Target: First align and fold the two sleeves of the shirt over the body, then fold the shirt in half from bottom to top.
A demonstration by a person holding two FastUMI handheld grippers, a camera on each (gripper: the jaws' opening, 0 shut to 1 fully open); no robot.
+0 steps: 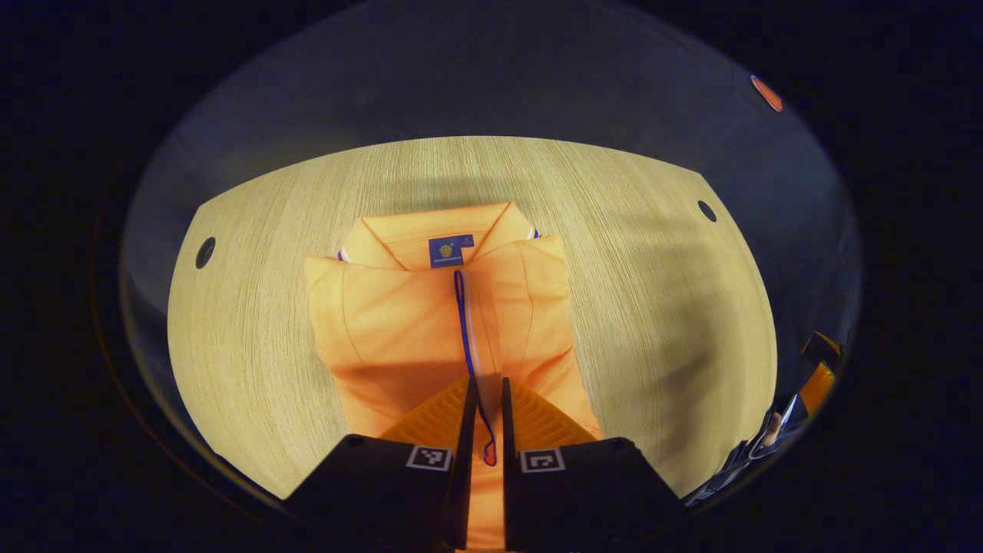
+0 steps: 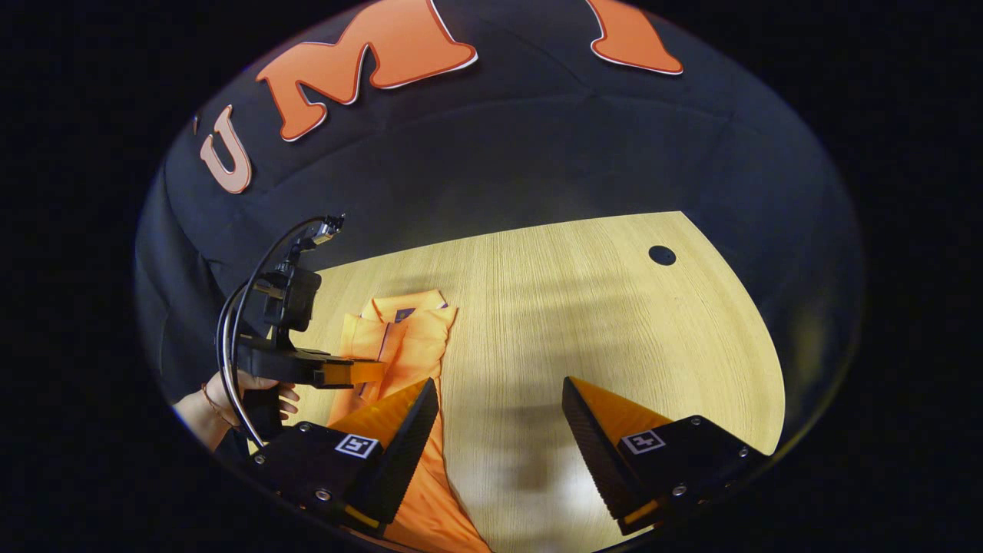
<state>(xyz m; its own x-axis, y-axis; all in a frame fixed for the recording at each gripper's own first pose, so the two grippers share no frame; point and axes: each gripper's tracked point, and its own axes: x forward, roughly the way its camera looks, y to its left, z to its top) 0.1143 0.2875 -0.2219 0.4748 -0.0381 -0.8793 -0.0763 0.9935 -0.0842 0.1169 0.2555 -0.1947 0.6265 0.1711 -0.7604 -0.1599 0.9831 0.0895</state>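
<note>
The orange shirt [image 1: 430, 322] lies collar-away on the wooden table [image 1: 653, 307], its sleeves already folded in over the body, so the bottom-to-top fold seems next. The left gripper [image 1: 485, 415] hovers above the lower middle of the shirt, its fingers nearly together with a thin slit between them; whether they pinch cloth, I cannot tell. The right gripper [image 2: 499, 415] hangs spread wide over bare table, just beside the shirt's right edge, probably ready to take the hem

Shirt [image 1: 430, 322] lies flat on table [image 1: 653, 307], collar at the far end. Left gripper [image 1: 485, 392] above its near half; right gripper [image 2: 499, 407] over table beside shirt's edge.
</note>
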